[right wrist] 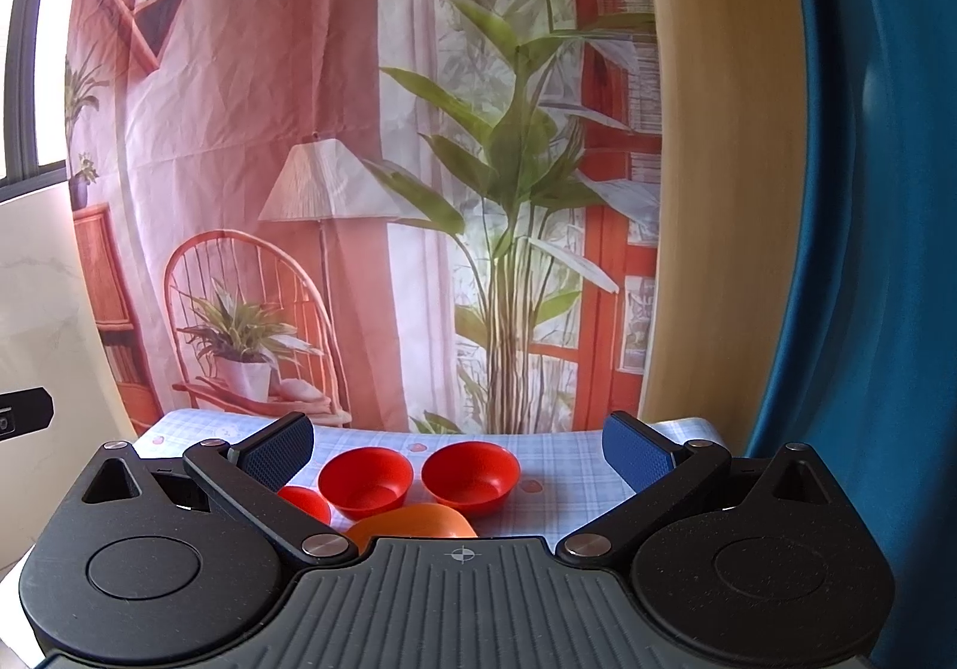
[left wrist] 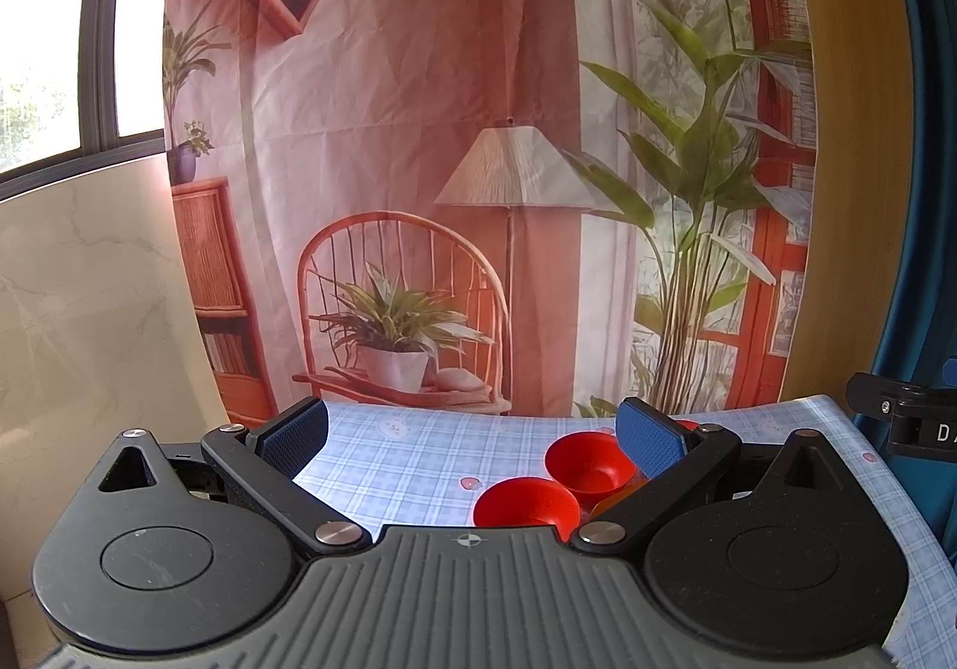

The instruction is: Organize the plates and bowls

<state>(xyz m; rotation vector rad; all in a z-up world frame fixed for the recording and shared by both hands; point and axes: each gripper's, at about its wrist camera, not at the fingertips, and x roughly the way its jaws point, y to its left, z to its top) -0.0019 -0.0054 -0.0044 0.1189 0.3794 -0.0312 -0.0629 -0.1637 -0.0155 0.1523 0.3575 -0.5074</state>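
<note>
Two red bowls stand side by side on the blue checked tablecloth: one on the left and one on the right. A third red bowl peeks out behind my right gripper's left finger. An orange dish lies nearest, half hidden by the gripper body. My right gripper is open above them, holding nothing. In the left wrist view the red bowls sit toward the right, and my left gripper is open and empty, above the table.
A printed backdrop of a room hangs right behind the table's far edge. A marble wall is on the left, a wooden panel and blue curtain on the right. The right gripper's body shows at the left view's right edge.
</note>
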